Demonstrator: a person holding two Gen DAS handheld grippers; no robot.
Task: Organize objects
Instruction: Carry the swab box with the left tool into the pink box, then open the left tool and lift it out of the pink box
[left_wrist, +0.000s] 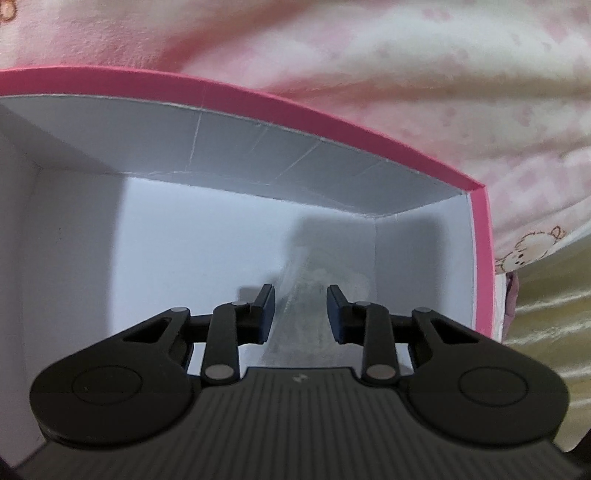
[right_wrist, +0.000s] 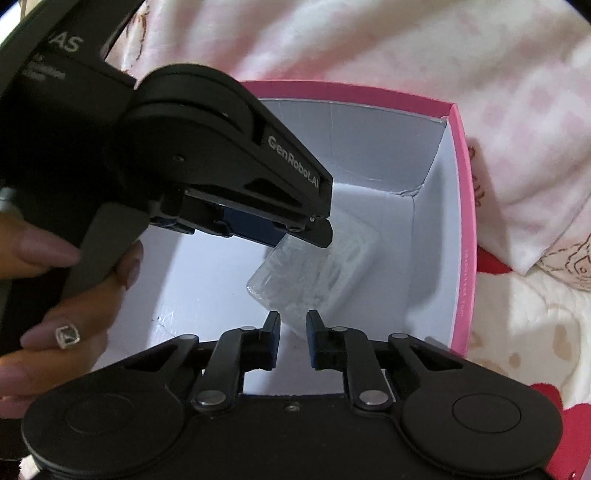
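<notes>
Left claw (right_wrist: 314, 236) is gripping a clear plastic case (right_wrist: 314, 273) inside the pink box (right_wrist: 460, 221).
The case is tilting, long axis slanting toward the box's far right corner; the right claw (right_wrist: 293, 328) is clenching on nothing.

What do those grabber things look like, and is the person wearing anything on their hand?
Both grippers, left and right, are black plastic with round hinge discs, silver pins and dark blue finger pads. The left one has "GenRobot.AI" in pale letters on its side. The hand wears a silver square ring and has long nails.
</notes>
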